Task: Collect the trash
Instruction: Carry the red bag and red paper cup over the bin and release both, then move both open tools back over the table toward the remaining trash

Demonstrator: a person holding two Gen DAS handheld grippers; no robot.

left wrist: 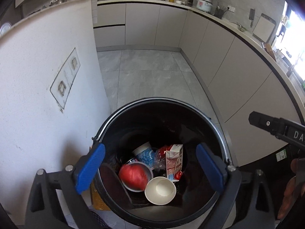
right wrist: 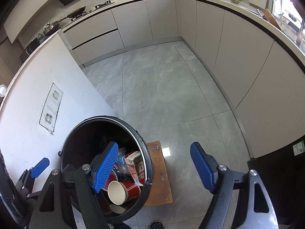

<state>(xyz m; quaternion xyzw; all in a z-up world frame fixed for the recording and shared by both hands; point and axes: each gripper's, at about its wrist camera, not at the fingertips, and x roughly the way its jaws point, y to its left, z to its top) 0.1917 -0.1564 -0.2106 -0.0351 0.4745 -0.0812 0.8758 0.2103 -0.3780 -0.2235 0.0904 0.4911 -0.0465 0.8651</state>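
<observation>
Blue-padded jaws of the left gripper and right gripper stand wide and empty above the black trash bin holding cups and cartons; the drop seems finished, so fetching further litter comes next.

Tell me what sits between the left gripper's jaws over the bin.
Nothing is held. In the left wrist view the left gripper stands open above the black bin; through the gap show the trash inside: a white paper cup, a red-filled cup, a carton.

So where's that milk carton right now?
The milk carton is inside the black bin, on the right of the pile in the left wrist view, beside the blue patterned cup and above the white paper cup.
</observation>
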